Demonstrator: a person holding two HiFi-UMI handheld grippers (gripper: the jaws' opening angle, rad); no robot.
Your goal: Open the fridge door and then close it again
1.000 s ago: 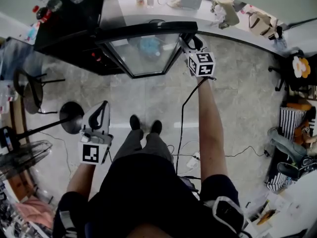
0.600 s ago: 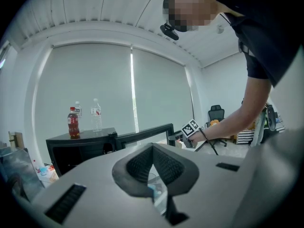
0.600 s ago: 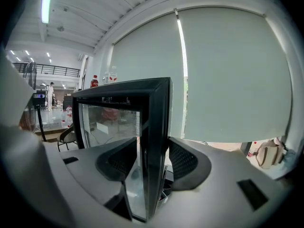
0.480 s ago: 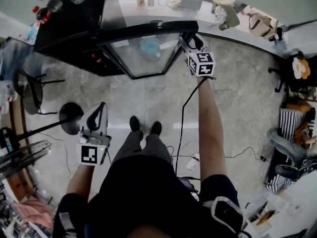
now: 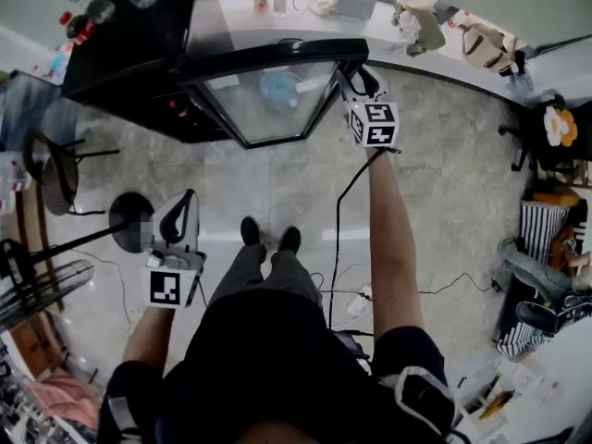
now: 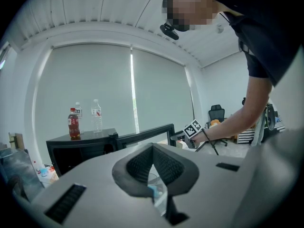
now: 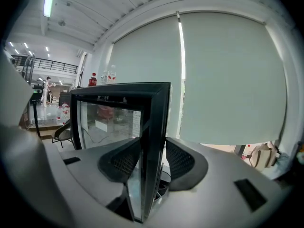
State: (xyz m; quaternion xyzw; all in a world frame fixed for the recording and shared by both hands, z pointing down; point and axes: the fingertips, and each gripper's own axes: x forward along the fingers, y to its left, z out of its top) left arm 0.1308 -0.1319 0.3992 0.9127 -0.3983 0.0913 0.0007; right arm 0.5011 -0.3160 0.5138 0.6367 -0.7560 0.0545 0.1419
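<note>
Head view shows the black fridge (image 5: 120, 54) with its glass fridge door (image 5: 268, 104) swung partly open toward the person. The right tool (image 5: 357, 77) has just been closing its jaws on the door's free edge (the frame stands between the pads), likely for leverage. The left tool (image 5: 183, 213) hangs clenched and empty, clear of the door's swing.
</note>
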